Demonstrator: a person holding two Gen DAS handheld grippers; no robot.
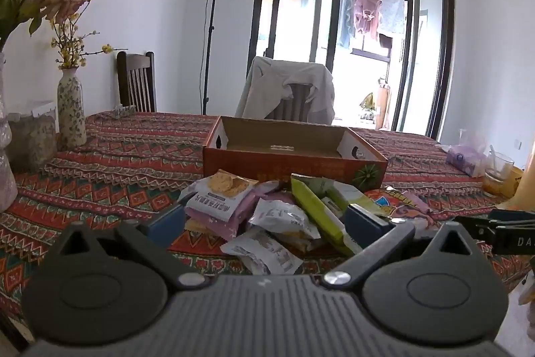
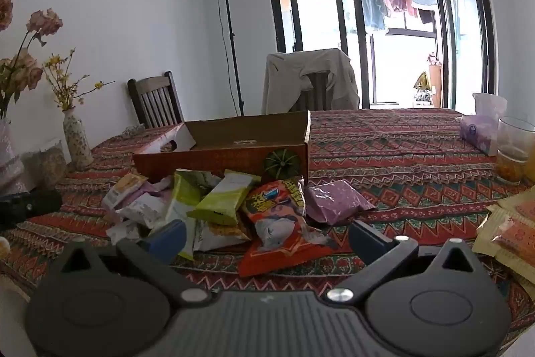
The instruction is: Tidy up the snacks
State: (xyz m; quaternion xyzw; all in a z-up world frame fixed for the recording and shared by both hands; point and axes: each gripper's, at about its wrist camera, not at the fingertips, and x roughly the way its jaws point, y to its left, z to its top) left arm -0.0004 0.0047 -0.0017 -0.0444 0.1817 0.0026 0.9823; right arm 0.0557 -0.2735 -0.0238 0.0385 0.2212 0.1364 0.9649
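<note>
Both claws gape apart, holding nothing: left claw [image 1: 264, 223], right claw [image 2: 267, 240]. A snack heap [image 2: 214, 206] lies mid-frame on the tabletop [image 2: 401, 156], the cardboard box [image 1: 287, 139] just behind; vases [image 1: 71, 112] far left.

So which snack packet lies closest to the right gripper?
The red packet with the cartoon fish: it lies at the front of the pile, between the open fingers of the right gripper. The green packets and purple packet lie farther back.

Bright window [image 1: 351, 32] glare, fisheye-warped edges
</note>
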